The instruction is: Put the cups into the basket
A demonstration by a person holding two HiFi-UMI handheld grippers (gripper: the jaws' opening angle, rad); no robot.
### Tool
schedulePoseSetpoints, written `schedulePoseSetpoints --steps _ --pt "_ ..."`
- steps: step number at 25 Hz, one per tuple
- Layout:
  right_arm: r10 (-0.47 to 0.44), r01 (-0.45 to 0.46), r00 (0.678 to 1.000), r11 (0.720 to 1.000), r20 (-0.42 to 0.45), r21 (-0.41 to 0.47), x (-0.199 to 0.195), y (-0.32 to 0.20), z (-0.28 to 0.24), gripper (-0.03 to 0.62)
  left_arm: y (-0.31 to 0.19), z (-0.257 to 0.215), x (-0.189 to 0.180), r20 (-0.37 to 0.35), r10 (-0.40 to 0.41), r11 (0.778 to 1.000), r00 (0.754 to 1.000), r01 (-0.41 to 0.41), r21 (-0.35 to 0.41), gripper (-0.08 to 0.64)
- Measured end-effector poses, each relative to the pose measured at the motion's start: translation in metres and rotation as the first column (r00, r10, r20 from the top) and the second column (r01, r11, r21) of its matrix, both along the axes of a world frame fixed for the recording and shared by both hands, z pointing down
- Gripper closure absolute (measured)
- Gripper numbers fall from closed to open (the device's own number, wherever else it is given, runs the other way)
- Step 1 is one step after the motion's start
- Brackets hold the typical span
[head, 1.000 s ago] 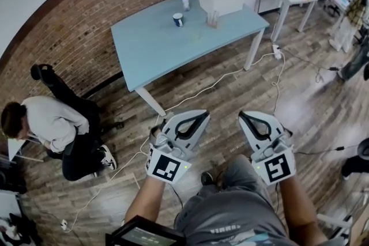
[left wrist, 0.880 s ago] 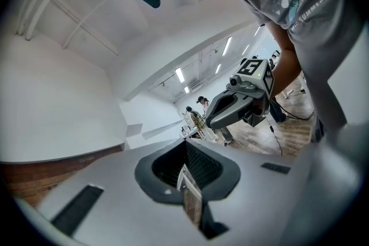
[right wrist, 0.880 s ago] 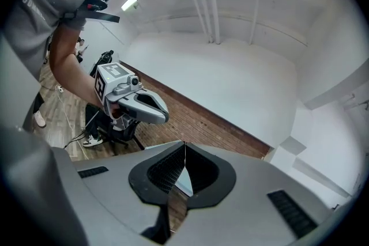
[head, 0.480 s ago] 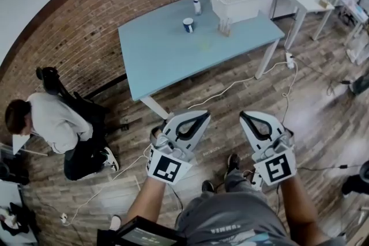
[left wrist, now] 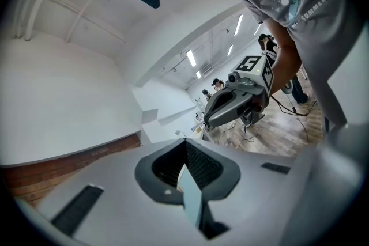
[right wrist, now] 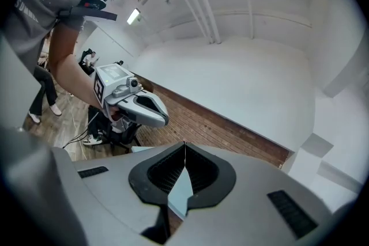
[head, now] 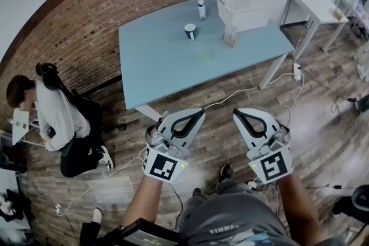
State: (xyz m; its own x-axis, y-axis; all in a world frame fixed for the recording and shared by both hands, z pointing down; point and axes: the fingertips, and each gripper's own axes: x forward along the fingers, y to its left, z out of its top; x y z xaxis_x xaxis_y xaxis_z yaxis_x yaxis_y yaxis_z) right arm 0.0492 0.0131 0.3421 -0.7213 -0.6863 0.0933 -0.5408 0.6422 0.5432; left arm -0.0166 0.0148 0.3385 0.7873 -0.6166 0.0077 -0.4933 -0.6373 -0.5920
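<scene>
A person (head: 53,115) sits at the far left, by the brick wall. The left gripper (head: 199,112) is held near, over the wood floor, jaws together with nothing between them. Well beyond it stands the table (head: 155,63). On its far part are a cup (head: 190,31), a bottle (head: 202,9) and a small clear thing (head: 229,37) just beside the basket (head: 249,15). The right gripper (head: 237,113) is level with the left, its jaws likewise closed and empty.
</scene>
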Motion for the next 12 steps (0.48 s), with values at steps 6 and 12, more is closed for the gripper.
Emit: schedulePoseSetpoints --steps 6,12 --pt "-0.049 0.049 0.999 0.999 0.008 -0.001 0.009 -0.035 0.001 0.581 -0.037 0.003 0.004 0.005 -0.065 0.998 0.998 0.065 -0.005 0.560" --pt "-0.058 0.058 0.998 0.998 0.006 0.028 0.023 -0.065 -0.008 0.580 -0.066 0.006 0.013 0.008 -0.092 0.995 0.996 0.092 -0.024 0.560"
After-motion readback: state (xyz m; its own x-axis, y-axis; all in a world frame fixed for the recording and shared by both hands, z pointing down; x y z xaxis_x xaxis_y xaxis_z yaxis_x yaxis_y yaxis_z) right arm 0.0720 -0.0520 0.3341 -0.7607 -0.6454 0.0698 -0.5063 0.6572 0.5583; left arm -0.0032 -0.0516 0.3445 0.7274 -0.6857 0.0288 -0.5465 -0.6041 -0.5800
